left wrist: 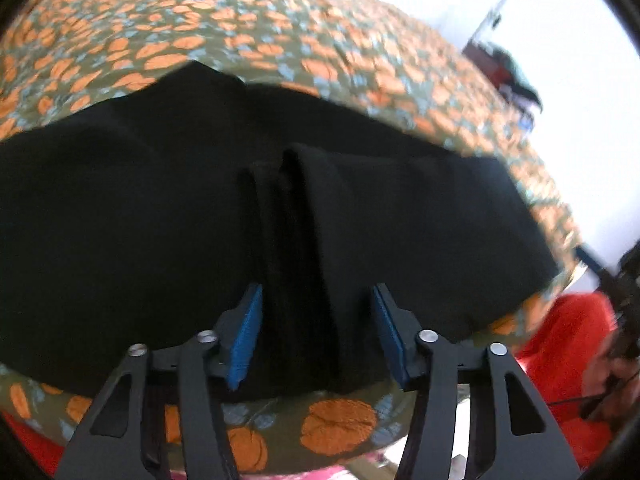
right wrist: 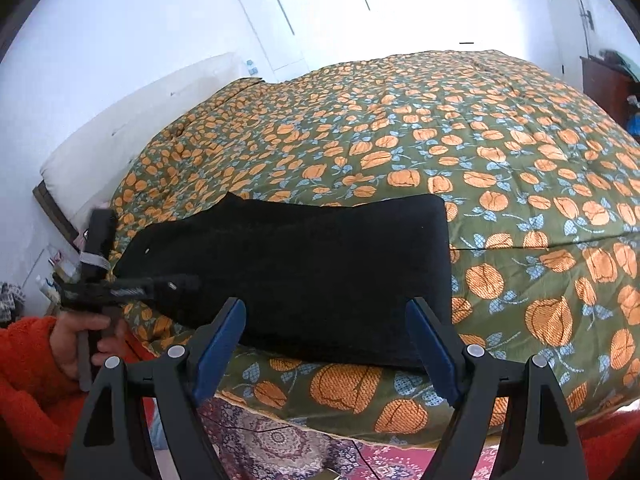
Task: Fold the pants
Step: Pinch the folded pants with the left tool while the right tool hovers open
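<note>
Black pants lie folded into a wide rectangle near the front edge of the bed. In the left wrist view the pants fill the middle, and a raised fold of the cloth runs between the blue pads of my left gripper. Its jaws stand apart, and I see no pinch on the fold. The right wrist view also shows the left gripper, held by a hand at the pants' left end. My right gripper hovers wide open over the pants' near edge with nothing gripped.
The bed wears a green quilt with orange flowers. A patterned rug lies on the floor below the bed's front edge. An orange sleeve is at the left, and a dark wooden cabinet stands far right.
</note>
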Motion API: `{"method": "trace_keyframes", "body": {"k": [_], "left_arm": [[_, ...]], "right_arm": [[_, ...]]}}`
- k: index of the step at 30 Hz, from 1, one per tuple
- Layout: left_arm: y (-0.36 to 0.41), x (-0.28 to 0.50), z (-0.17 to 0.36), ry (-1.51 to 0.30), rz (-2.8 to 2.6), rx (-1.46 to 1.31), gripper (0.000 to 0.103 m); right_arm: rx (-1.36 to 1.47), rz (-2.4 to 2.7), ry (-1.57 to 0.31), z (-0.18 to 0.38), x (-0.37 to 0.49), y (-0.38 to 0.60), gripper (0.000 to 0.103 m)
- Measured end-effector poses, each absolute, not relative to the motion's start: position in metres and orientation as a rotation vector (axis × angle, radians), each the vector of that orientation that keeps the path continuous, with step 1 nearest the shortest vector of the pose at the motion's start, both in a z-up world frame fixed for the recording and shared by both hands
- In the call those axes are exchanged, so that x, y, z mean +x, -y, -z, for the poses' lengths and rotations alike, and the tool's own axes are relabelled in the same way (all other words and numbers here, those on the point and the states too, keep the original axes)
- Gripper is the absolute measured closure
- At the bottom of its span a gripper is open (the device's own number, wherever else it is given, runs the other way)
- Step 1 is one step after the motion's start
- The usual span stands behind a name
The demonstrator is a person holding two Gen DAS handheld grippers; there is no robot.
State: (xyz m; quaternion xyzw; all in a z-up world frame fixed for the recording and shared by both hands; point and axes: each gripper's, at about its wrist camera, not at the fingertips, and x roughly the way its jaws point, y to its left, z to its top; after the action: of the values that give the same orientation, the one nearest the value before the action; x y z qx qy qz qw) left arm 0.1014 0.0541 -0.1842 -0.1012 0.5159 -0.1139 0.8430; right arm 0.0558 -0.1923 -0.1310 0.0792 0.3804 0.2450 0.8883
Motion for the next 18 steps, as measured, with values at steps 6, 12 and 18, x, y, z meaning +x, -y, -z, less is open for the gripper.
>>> {"method": "trace_keyframes", "body": {"k": [6, 12, 18], "left_arm": [[-0.054, 0.096, 0.143, -0.948, 0.311, -0.214, 0.094], [-0.09, 0.092, 0.143, -0.929, 0.258, -0.255, 0.093], [-0.082, 0.093, 0.182, -1.006, 0.256, -0.237, 0.092]], "right_arm": [[0.218, -0.456, -0.771, 0.129, 0.058, 0.208, 0.021], [0.265, -0.316, -0.741, 0.121, 0.065, 0.239, 0.021], [0.295, -0.454, -0.721, 0.096, 0.089, 0.214, 0.021]]}}
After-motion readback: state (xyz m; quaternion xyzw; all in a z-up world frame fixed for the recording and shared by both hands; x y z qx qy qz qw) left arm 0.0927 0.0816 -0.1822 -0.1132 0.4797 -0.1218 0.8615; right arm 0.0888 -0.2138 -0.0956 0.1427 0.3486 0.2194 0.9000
